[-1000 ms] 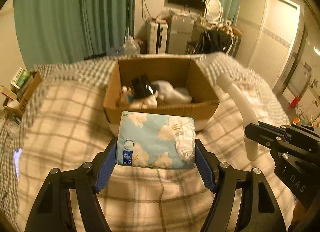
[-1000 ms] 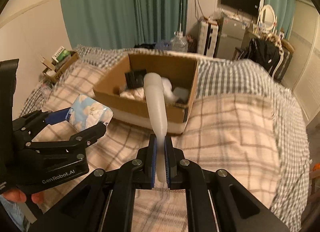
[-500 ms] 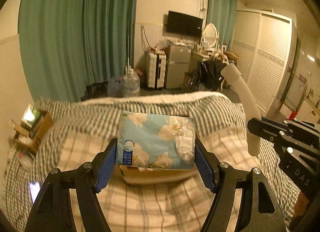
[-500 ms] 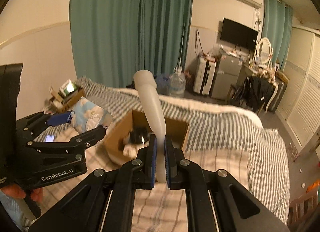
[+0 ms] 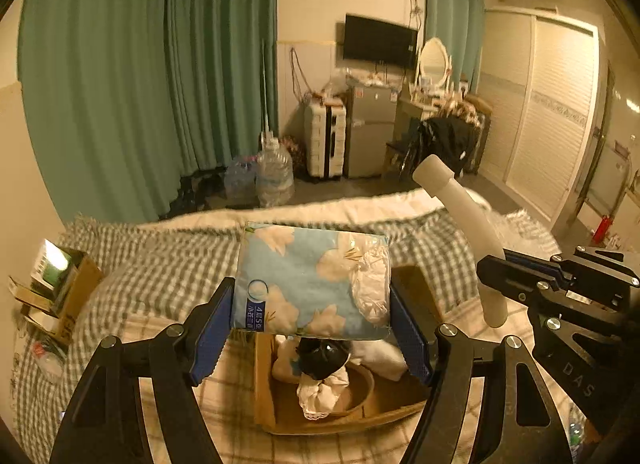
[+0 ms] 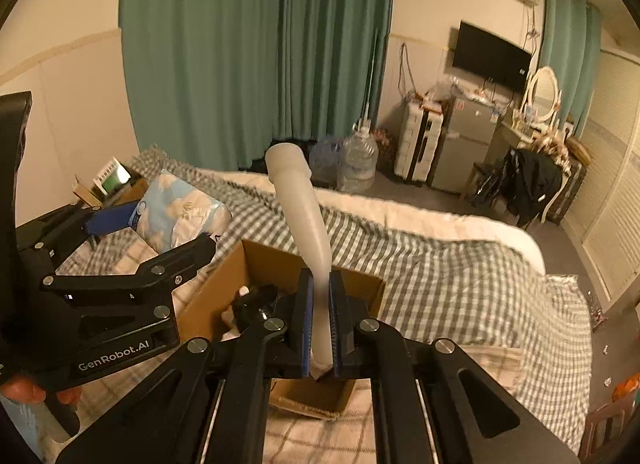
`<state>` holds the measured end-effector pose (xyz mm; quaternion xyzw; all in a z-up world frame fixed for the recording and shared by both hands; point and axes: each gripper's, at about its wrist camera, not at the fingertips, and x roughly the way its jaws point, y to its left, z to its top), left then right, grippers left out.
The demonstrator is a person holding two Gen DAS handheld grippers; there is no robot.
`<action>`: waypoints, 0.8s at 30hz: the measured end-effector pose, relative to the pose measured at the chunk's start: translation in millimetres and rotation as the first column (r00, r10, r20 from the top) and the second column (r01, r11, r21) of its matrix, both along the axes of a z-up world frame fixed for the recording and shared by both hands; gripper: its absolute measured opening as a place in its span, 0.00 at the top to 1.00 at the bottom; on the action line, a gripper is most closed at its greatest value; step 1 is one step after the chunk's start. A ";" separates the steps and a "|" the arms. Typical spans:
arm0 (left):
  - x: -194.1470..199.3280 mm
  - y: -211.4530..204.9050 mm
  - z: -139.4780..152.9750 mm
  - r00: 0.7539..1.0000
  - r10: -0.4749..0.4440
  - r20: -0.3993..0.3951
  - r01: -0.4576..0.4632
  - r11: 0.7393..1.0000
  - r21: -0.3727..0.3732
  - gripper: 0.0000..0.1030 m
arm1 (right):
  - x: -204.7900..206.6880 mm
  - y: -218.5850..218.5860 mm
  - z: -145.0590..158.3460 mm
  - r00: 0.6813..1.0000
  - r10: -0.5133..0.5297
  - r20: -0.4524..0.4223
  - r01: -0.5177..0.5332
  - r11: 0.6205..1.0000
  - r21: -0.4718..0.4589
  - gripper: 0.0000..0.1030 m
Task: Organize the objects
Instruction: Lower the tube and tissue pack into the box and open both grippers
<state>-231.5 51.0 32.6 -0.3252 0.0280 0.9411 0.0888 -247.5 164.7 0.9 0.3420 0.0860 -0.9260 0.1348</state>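
My left gripper [image 5: 310,304] is shut on a blue floral tissue pack [image 5: 308,276] and holds it above an open cardboard box [image 5: 266,384] on the bed. The box holds a black object [image 5: 324,354], white cloths and a wooden bowl. My right gripper [image 6: 319,312] is shut on a curved white tube [image 6: 304,219], held upright over the same box [image 6: 276,264]. In the left wrist view the tube [image 5: 468,219] and right gripper [image 5: 556,284] are at the right. In the right wrist view the tissue pack [image 6: 176,215] and left gripper [image 6: 152,240] are at the left.
The bed has a checked blanket [image 5: 160,264]. A small cardboard box with packets [image 5: 52,284] sits at its left edge. Beyond the bed are green curtains, water jugs [image 5: 272,175], a suitcase, a small fridge [image 5: 368,131] and a chair with dark clothes.
Both grippers rose and moved forward over the box with their loads. The box went from ahead of the tissue pack to below it.
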 end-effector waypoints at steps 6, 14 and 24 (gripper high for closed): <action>-32.3 6.6 -60.0 0.995 0.000 0.100 0.003 1.000 -0.031 0.28 | -39.4 1.8 -60.1 0.995 -0.003 0.105 0.003 1.000 -0.005 0.94; -52.6 11.7 -108.9 0.983 -0.005 0.183 0.012 0.999 -0.038 0.28 | -66.6 9.2 -120.7 0.976 0.001 0.216 -0.005 1.000 0.020 0.94; -55.6 12.9 -122.1 0.981 -0.031 0.193 0.036 0.999 -0.026 0.26 | -69.9 17.8 -139.6 0.968 0.020 0.250 -0.015 1.000 -0.022 0.83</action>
